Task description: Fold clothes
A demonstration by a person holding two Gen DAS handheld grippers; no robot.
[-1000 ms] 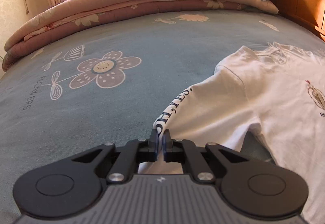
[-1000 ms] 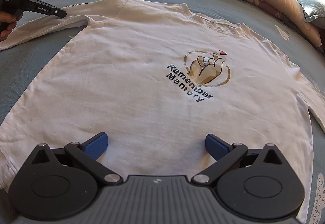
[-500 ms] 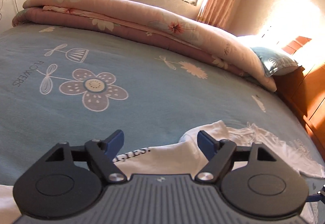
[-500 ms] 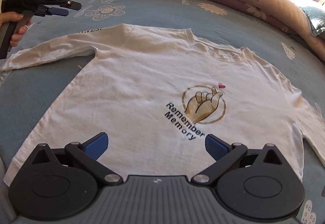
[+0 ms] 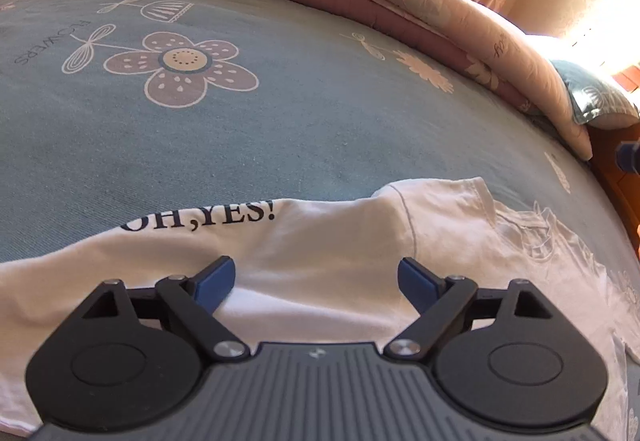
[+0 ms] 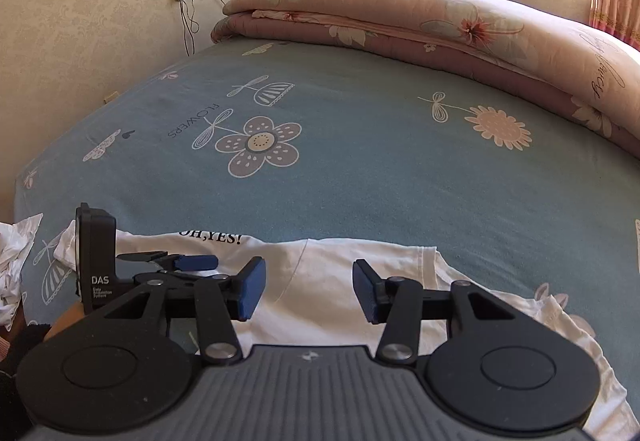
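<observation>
Jaws: both pairs stand wide apart, nothing between the blue pads on either tool. Left gripper (image 5: 316, 279) hangs over the upper sleeve of the white shirt (image 5: 320, 253); right gripper (image 6: 306, 291) hangs over the shoulder and chest area, just beside the left one, which shows at the lower left of the right wrist view.

Shirt: lies spread flat on the blue bedsheet (image 5: 280, 129), near the bed's near edge. The sleeve with the "OH,YES!" print (image 5: 200, 219) runs out to the left. The shoulder seam (image 5: 408, 217) shows between sleeve and body, and the collar sits off to the right. No fold visible in what these views cover; the lower half of the garment is out of frame, so cannot tell how it lies there.

Judgement: open jaws held low over sleeve and shoulder suit taking a grip near the seam, so the sleeve can be carried across the body. Flat spread gives clean fold lines.

Surroundings: rolled pink quilt (image 6: 420, 29) along the far side, a pillow (image 5: 596, 93) at right, crumpled white cloth (image 6: 16, 261) at left edge.
</observation>
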